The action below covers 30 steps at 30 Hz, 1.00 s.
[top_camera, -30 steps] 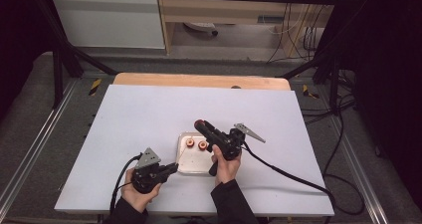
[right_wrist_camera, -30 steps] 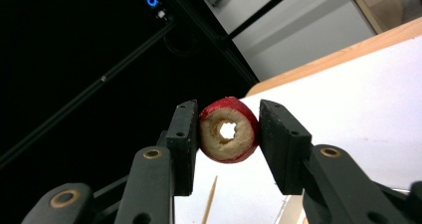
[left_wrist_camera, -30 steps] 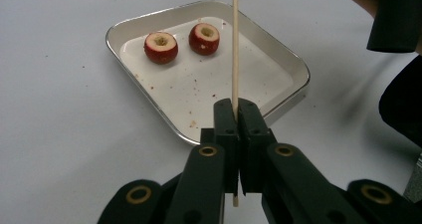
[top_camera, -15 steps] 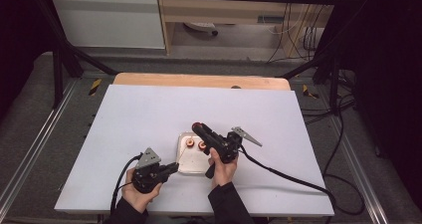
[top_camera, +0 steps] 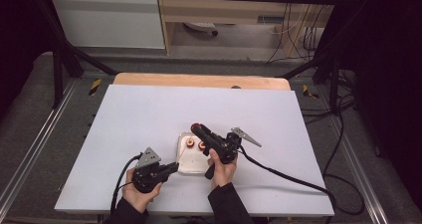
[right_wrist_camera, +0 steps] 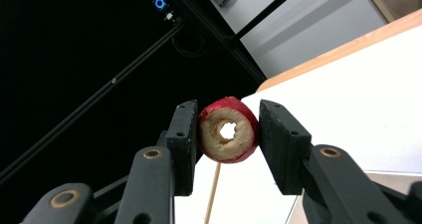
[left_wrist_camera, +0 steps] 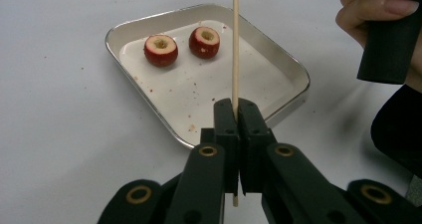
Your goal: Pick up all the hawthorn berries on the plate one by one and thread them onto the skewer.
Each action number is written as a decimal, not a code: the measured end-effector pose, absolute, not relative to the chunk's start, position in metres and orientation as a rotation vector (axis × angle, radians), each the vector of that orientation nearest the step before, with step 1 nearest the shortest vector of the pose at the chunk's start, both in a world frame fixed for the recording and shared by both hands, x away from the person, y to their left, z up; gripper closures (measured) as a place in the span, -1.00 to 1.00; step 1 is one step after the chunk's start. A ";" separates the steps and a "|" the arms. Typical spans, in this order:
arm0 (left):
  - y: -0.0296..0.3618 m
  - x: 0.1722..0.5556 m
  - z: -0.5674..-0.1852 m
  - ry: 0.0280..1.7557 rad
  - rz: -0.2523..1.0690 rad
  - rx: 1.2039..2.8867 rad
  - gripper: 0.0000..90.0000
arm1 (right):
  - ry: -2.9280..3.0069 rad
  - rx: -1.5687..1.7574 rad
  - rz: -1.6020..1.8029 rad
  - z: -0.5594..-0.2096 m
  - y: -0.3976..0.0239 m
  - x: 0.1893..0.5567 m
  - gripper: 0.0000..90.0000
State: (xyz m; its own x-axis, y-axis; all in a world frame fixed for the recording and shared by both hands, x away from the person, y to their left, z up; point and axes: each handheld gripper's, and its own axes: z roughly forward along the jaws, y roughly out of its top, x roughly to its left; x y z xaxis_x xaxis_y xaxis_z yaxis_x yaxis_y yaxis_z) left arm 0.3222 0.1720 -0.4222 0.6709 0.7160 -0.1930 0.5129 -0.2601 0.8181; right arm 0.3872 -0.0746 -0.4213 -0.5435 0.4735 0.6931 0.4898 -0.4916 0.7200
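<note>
Left tongs (left_wrist_camera: pixel 234 119) pinch a skewer (left_wrist_camera: pixel 235 45); right tongs (right_wrist_camera: pixel 226 132) clamp a cored fruit (right_wrist_camera: pixel 229 130).

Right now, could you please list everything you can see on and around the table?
cored red fruits in tray: two, red skin with pale flesh, at the far end of the tray
cored red fruit in gripper: one, red and pale, clamped between the right gripper's jaws
wooden skewer: one, light wood, upright in the left gripper
metal tray: one, silver, on the table
table: one, white top, wooden far edge
left gripper: black, shut on skewer
right gripper: black, raised above the tray
</note>
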 end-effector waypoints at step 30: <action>0.168 0.326 -0.426 1.000 0.261 1.940 0.97 | -1.670 -1.470 -2.162 -0.442 -0.059 0.371 0.36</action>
